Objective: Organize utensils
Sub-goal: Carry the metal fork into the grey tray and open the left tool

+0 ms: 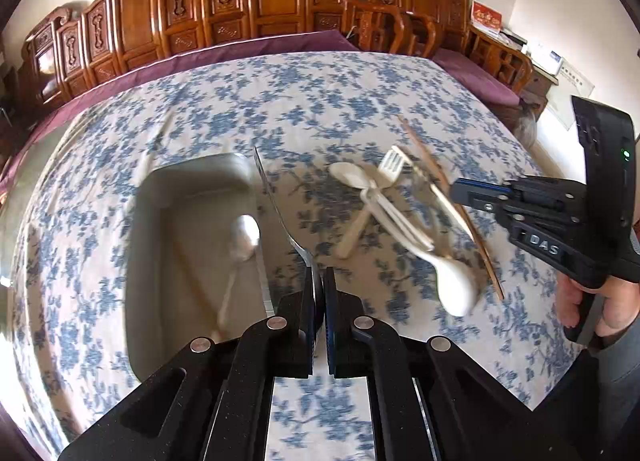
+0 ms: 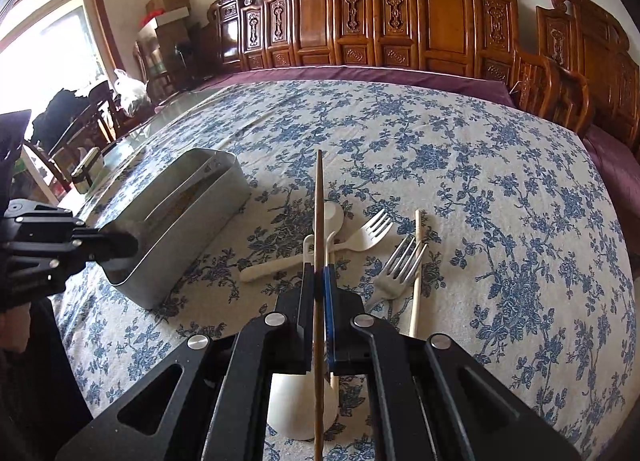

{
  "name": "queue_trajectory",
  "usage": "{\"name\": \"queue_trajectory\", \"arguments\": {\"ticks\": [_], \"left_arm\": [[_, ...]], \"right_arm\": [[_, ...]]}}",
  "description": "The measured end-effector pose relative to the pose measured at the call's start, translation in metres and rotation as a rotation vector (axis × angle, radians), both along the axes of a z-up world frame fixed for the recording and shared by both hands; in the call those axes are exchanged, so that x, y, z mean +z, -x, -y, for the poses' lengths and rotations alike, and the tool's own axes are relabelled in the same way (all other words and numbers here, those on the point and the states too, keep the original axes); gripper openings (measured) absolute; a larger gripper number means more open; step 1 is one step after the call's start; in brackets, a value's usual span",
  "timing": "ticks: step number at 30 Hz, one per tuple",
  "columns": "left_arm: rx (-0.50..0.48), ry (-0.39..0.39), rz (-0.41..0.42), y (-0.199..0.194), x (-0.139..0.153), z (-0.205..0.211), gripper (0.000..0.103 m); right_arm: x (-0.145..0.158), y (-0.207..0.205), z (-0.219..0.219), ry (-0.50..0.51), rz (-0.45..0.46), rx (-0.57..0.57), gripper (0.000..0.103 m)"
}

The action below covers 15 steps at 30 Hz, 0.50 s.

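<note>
My left gripper (image 1: 323, 273) is shut on a metal utensil handle (image 1: 276, 201), held beside the grey metal box (image 1: 192, 181). A metal spoon (image 1: 245, 239) lies inside the box. My right gripper (image 2: 319, 269) is shut on a brown chopstick (image 2: 319, 201), held above the pile. On the cloth lie white plastic spoons (image 1: 456, 285), a white plastic fork (image 2: 360, 239), a metal fork (image 2: 400, 265) and a pale chopstick (image 2: 416, 273). The right gripper also shows in the left wrist view (image 1: 456, 191), and the left gripper in the right wrist view (image 2: 132, 247).
The table carries a blue floral cloth (image 2: 480, 189) over a purple one. Carved wooden chairs (image 2: 400, 13) line the far side. A window and clutter are at the left (image 2: 48, 53). The metal box also shows in the right wrist view (image 2: 192, 221).
</note>
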<state>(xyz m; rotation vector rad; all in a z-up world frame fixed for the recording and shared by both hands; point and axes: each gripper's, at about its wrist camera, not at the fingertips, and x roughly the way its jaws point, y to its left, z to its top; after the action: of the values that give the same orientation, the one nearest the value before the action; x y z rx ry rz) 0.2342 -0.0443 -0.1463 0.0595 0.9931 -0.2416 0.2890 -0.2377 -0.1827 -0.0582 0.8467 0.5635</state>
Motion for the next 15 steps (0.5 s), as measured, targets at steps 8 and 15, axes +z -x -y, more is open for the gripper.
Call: {"name": "queue_trajectory", "arguments": {"ticks": [8, 15], "left_arm": [[0.021, -0.01, 0.015, -0.002, 0.002, -0.03, 0.003], [0.048, -0.011, -0.011, -0.01, -0.013, -0.053, 0.003]], "right_arm": [[0.001, 0.005, -0.017, 0.006, 0.016, 0.017, 0.005], [0.006, 0.005, -0.023, 0.004, 0.036, 0.021, 0.005]]}}
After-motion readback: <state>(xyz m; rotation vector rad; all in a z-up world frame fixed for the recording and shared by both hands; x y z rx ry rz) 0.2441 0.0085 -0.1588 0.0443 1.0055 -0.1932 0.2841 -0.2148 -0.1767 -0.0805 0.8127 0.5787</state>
